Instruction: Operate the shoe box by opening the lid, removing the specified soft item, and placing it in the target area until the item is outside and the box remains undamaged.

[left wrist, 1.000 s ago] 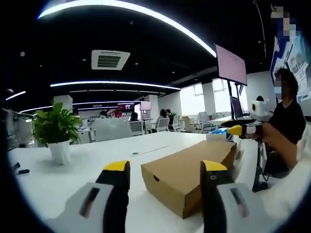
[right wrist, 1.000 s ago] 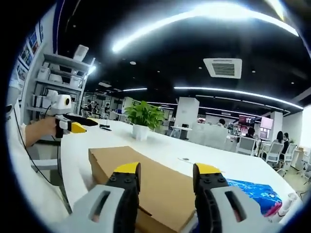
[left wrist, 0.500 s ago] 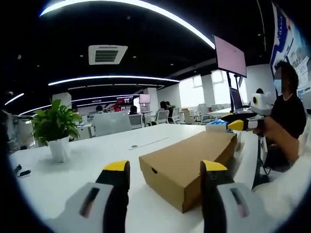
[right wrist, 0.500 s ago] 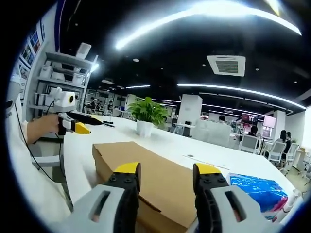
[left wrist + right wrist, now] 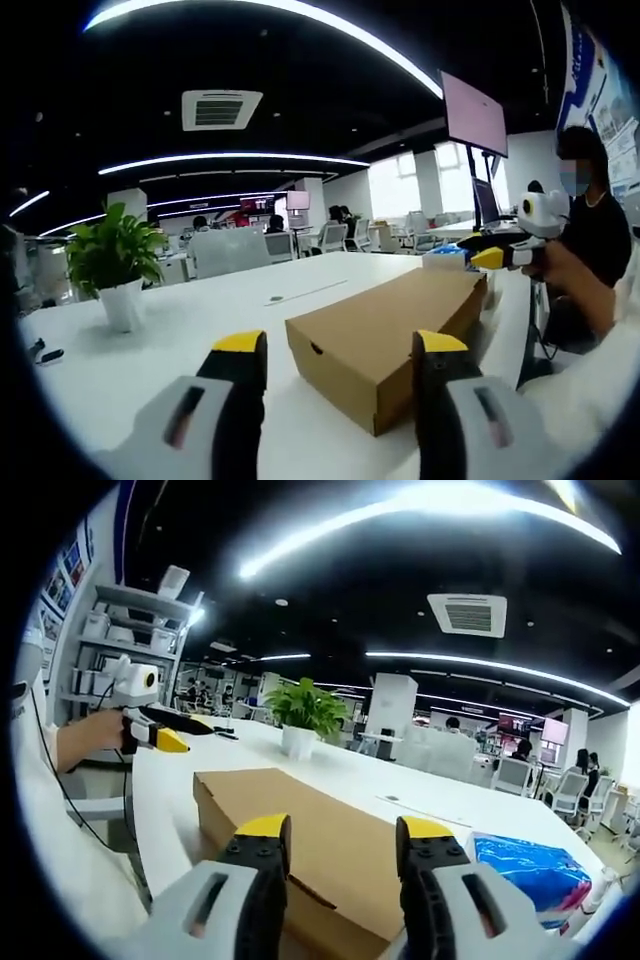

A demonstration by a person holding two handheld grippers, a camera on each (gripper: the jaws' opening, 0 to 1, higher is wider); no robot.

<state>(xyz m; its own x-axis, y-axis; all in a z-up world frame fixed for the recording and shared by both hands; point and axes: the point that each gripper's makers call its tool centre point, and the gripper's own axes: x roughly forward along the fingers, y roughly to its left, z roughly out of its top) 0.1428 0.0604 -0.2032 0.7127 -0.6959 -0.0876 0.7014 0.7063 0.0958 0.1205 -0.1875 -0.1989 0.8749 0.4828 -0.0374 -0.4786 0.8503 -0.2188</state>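
No readable print on the shoe box (image 5: pixel 385 340): plain brown cardboard, no logo or label on the faces in view. A small cut-out hole sits on its near end in the left gripper view.

Box lies flat on the white table (image 5: pixel 150 350), lid on. In the left gripper view its long axis runs from the near end, between the jaws, away toward the upper right. In the right gripper view (image 5: pixel 300 840) it runs from upper left down to the lower right, under the jaws.

Left tongs (image 5: pixel 340 345): jaws apart, nothing between them, apart from the box. Right tongs (image 5: pixel 335 830): jaws apart, nothing gripped, above the lid; cannot tell if they touch it.

The right tongs also show at the right of the left gripper view (image 5: pixel 495 255), past the box's far end; the left tongs at the left of the right gripper view (image 5: pixel 160 735), held by a hand (image 5: pixel 90 742).

Blue crinkled item (image 5: pixel 525 870) on the table just beside the box's right end; print on it unreadable. Potted plant (image 5: pixel 112 270) well apart from the box. Wall screen (image 5: pixel 475 115) blank pink.
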